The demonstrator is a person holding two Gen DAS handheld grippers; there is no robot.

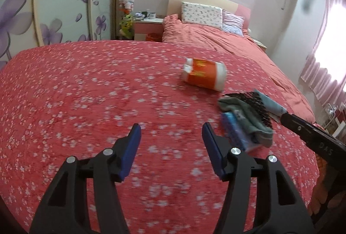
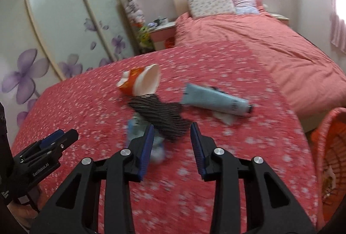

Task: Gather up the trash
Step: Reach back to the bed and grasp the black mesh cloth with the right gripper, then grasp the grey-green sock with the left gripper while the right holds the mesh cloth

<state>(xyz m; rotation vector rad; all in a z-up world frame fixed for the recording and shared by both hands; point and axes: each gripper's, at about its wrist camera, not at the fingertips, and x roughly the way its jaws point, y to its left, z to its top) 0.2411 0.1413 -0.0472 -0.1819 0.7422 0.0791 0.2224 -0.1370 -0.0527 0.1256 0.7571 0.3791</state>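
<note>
Trash lies on a red flowered bedspread [image 1: 86, 93]. An orange and white paper cup [image 1: 204, 77] [image 2: 140, 82] lies on its side. Nearer is a pile: a black mesh net [image 2: 164, 117] [image 1: 257, 104], a light blue tube [image 2: 216, 100] [image 1: 270, 105], a grey-green sock [image 1: 248, 119] and a blue packet [image 1: 234, 132] [image 2: 134, 128]. My right gripper [image 2: 172, 125] [image 1: 287, 118] is open, with the net's near end in the gap between its fingers. My left gripper [image 1: 170, 125] [image 2: 60, 136] hovers open and empty, just left of the pile.
An orange woven basket [image 2: 328, 147] stands at the bed's right edge. A second bed [image 1: 216, 39] with pillows lies beyond. A wardrobe with purple flowers [image 1: 54, 17] fills the left. A bedside table [image 1: 149, 26] and a small orange bin [image 1: 153, 37] stand at the back.
</note>
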